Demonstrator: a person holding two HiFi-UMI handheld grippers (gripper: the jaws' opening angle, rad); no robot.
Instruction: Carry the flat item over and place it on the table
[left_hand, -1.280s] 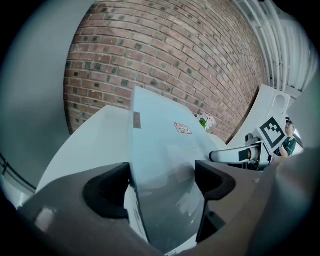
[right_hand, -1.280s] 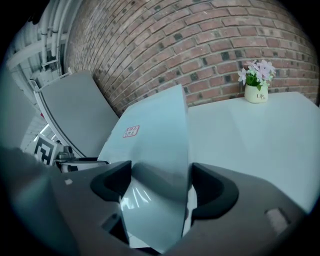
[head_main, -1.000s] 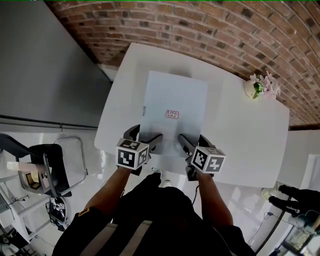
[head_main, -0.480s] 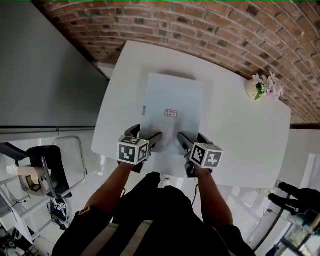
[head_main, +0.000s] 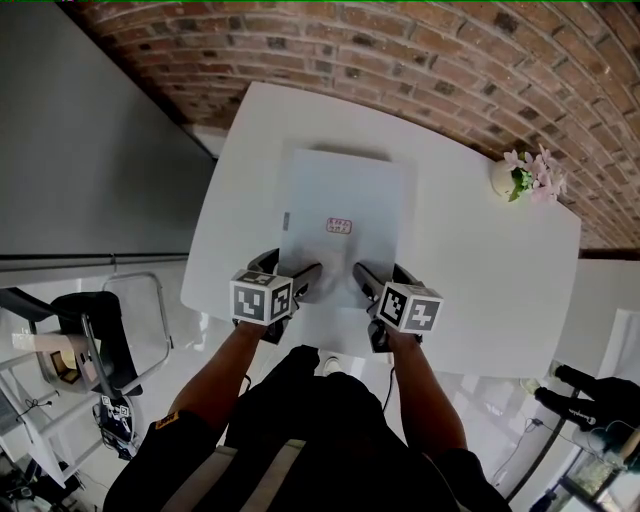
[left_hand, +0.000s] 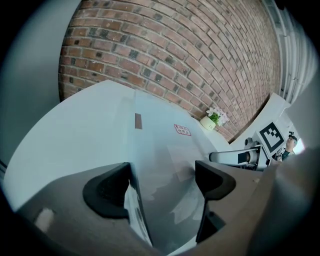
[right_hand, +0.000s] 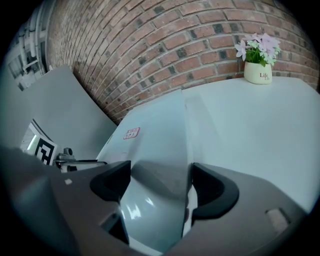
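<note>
A large flat white board (head_main: 345, 215) with a small red label (head_main: 339, 226) lies lengthwise on the white table (head_main: 480, 270). Its near end reaches the table's front edge. My left gripper (head_main: 288, 275) stands open over the board's near left corner. In the left gripper view the board's left edge (left_hand: 131, 150) runs close by the left jaw, and the gripper (left_hand: 162, 180) straddles the sheet. My right gripper (head_main: 385, 280) is open over the near right corner. In the right gripper view the board (right_hand: 160, 145) passes between that gripper's (right_hand: 160, 182) wide jaws.
A small white pot of pink flowers (head_main: 520, 175) stands at the table's far right, by the brick wall (head_main: 450, 60). A grey wall panel (head_main: 90, 150) is on the left. A black chair (head_main: 95, 340) and gear stand on the floor at lower left.
Both grippers and the board's near end have shifted slightly toward the table. The jaws stay as wide apart as before.
</note>
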